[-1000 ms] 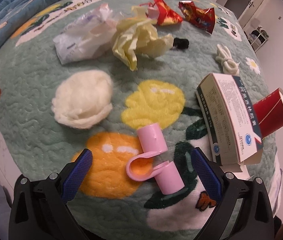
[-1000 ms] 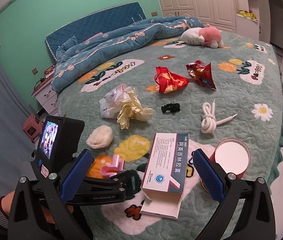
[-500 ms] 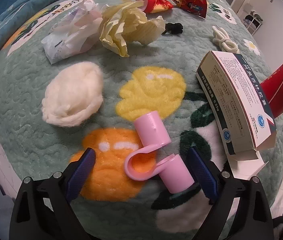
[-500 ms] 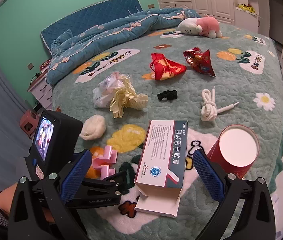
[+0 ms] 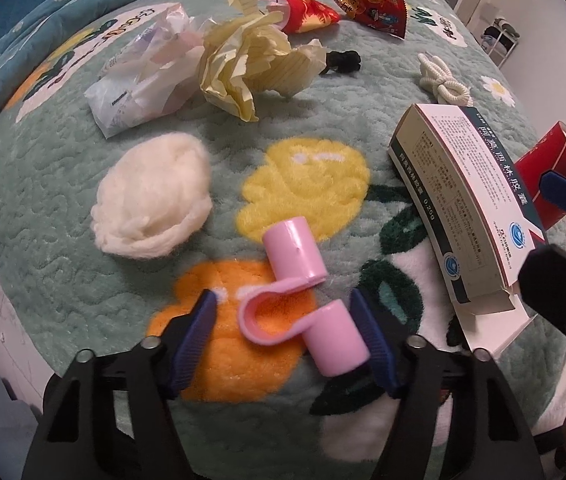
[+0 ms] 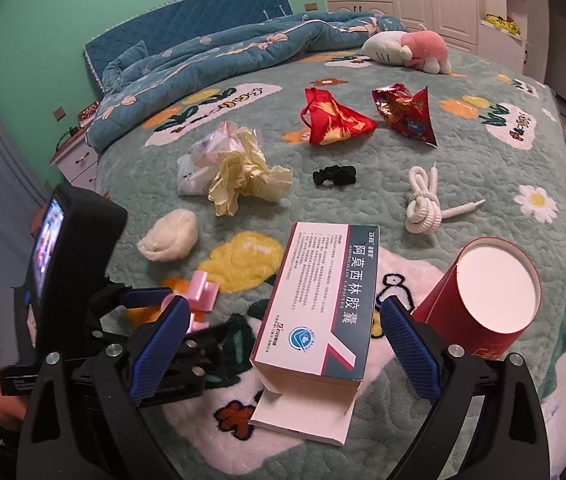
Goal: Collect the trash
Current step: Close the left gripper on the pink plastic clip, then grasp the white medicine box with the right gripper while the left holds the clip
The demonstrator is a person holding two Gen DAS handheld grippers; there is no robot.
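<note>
Two grippers are down at the near edge of the bed (image 6: 483, 168), and the litter is spread all over the green quilt. The left gripper (image 5: 283, 320) has its blue fingers (image 5: 197, 328) either side of the pink clip (image 5: 303, 300), narrowed around it; the right-hand pad looks to be just against the clip's lower barrel, the left-hand one apart from it, so no firm clamp yet. The clip lies on the orange flower patch, near the bed's front edge. The right gripper (image 6: 279, 344) has its fingers spread wide, straddling the medicine box (image 6: 323, 300), neither pad touching it. The box sits tilted, its open flap lying on the quilt beneath. Just beside it, toward the bed's right edge, lies the red paper cup (image 6: 483, 308) on its side, white interior facing the camera. Further in: a cotton wad (image 5: 151, 208), a crumpled yellow paper (image 5: 251, 68) touching a clear plastic bag (image 5: 143, 80), a black hair tie (image 6: 335, 176), a coiled white cord (image 6: 423, 200). Beyond them, a red pouch (image 6: 335, 120) and a red snack wrapper (image 6: 407, 116). At the far edge rests a plush toy (image 6: 407, 48).
</note>
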